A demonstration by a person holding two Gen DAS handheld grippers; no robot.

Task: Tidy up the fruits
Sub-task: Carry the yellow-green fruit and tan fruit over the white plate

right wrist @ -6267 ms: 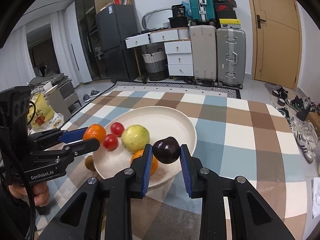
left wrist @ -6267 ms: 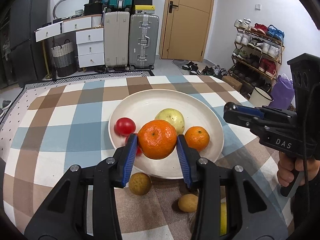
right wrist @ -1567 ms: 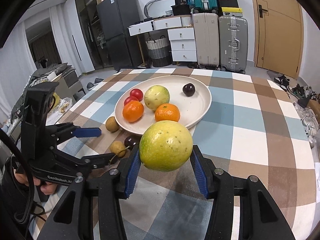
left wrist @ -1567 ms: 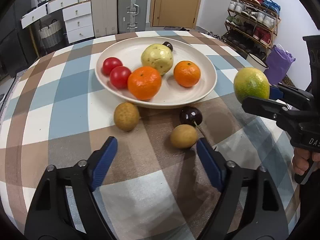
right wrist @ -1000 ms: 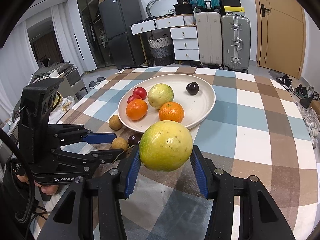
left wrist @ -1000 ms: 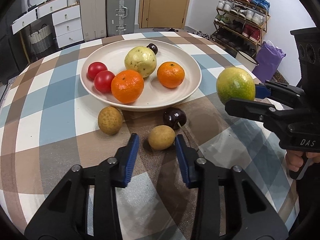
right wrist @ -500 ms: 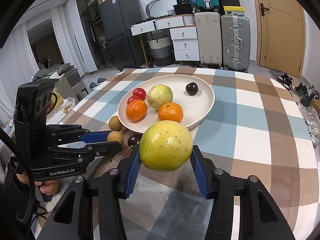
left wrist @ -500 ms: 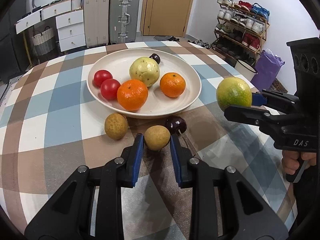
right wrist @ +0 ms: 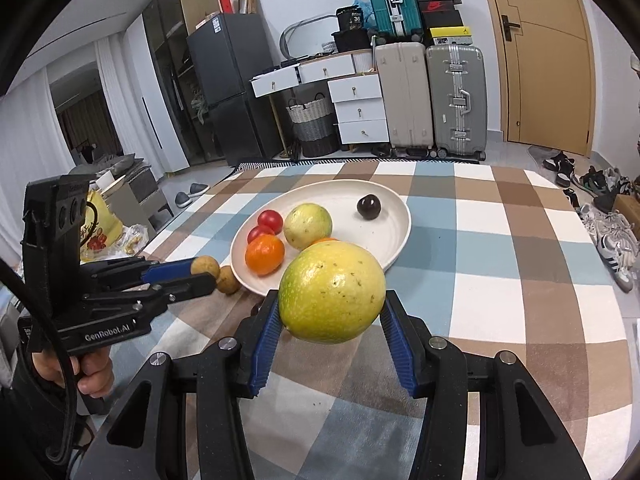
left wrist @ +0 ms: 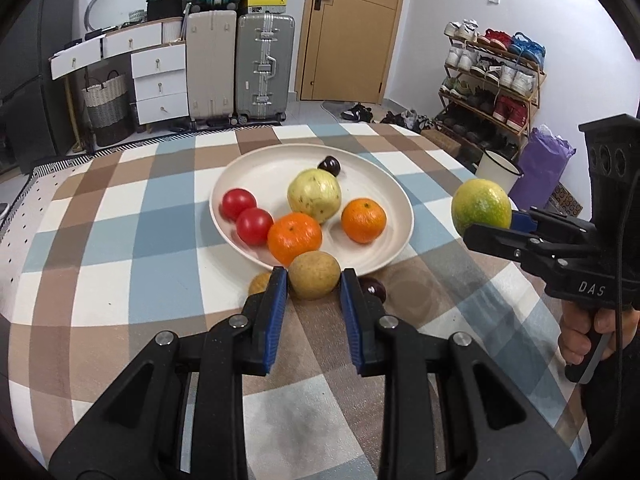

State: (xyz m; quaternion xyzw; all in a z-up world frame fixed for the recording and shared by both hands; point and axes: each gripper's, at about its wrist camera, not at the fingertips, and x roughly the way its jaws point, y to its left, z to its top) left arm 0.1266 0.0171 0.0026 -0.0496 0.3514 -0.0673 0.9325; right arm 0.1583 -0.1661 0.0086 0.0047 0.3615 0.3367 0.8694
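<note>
While left gripper (left wrist: pixel 313 286) fingers clamp small brown fruit (left wrist: pixel 314 275) and right gripper (right wrist: pixel 331 322) fingers clamp big green fruit (right wrist: pixel 332 291), risk: round fruit slips between pads, knocks oranges (left wrist: pixel 295 237) in plate (left wrist: pixel 394 194) ahead.

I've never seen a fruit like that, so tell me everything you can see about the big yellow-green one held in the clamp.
The big yellow-green fruit is round and smooth-skinned, yellow shading to green, with small dark specks. It looks whole and firm. The right gripper holds it clear of the checked tablecloth, a blue ribbed pad pressed to each side. Nothing else touches it. It hangs short of the white plate, which holds other fruit.
</note>
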